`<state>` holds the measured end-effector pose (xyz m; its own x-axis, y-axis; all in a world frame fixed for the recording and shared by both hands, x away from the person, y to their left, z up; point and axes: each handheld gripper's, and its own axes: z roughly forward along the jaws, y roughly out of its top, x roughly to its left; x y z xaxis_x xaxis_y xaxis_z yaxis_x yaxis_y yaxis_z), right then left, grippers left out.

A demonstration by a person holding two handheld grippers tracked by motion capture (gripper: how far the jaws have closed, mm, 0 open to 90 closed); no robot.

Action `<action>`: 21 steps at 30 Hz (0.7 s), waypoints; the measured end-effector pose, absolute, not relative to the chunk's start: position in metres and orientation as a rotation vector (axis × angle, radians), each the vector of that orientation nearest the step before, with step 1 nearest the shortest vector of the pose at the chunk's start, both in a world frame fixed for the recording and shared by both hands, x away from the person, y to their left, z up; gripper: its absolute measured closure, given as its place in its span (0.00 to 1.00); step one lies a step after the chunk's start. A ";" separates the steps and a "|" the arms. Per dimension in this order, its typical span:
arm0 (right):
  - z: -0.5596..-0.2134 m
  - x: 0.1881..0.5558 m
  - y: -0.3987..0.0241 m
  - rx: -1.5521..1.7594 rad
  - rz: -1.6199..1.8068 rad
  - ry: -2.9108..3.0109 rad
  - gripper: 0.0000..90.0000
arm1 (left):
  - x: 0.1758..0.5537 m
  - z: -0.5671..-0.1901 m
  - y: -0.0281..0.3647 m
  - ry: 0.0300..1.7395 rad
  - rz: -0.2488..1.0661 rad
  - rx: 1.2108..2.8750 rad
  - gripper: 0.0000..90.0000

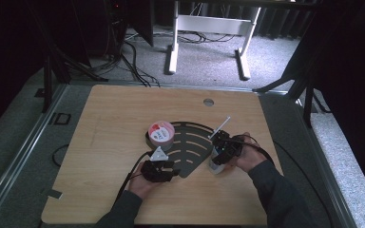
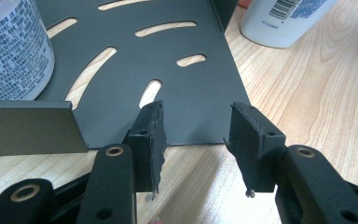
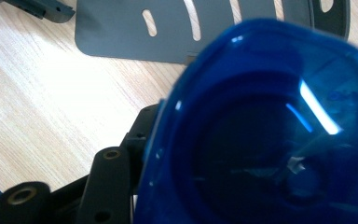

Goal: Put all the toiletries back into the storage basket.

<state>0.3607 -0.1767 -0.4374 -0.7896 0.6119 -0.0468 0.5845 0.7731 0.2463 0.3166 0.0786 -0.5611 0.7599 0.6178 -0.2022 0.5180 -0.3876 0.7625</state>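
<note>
Right tongs (image 1: 217,159) pinch the blue-capped bottle (image 3: 270,135) at the slotted black rack's (image 1: 190,149) four o'clock; left tongs (image 2: 196,140) spread, empty. Next: lift it onto the rack.

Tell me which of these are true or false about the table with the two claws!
1. The left claw is open. True.
2. The black slotted plate lies on the floor. False: it lies on the wooden table.
3. The cap right in front of the right claw is red. False: it is blue.
4. A white tub with a red-and-white top stands on the black slotted plate. True.
5. The white bottle by the right claw stands in the middle of the plate. False: it stands on the wood just beside the plate's edge.
</note>
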 end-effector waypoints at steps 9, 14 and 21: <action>-0.437 0.357 -0.173 0.932 0.321 2.831 0.59 | 0.317 -0.561 0.079 0.853 0.137 2.066 0.61; -0.437 0.356 -0.171 0.923 0.321 2.831 0.60 | 0.317 -0.561 0.079 0.852 0.137 2.066 0.61; -0.434 0.354 -0.169 0.929 0.349 2.839 0.60 | 0.317 -0.561 0.080 0.857 0.126 2.061 0.61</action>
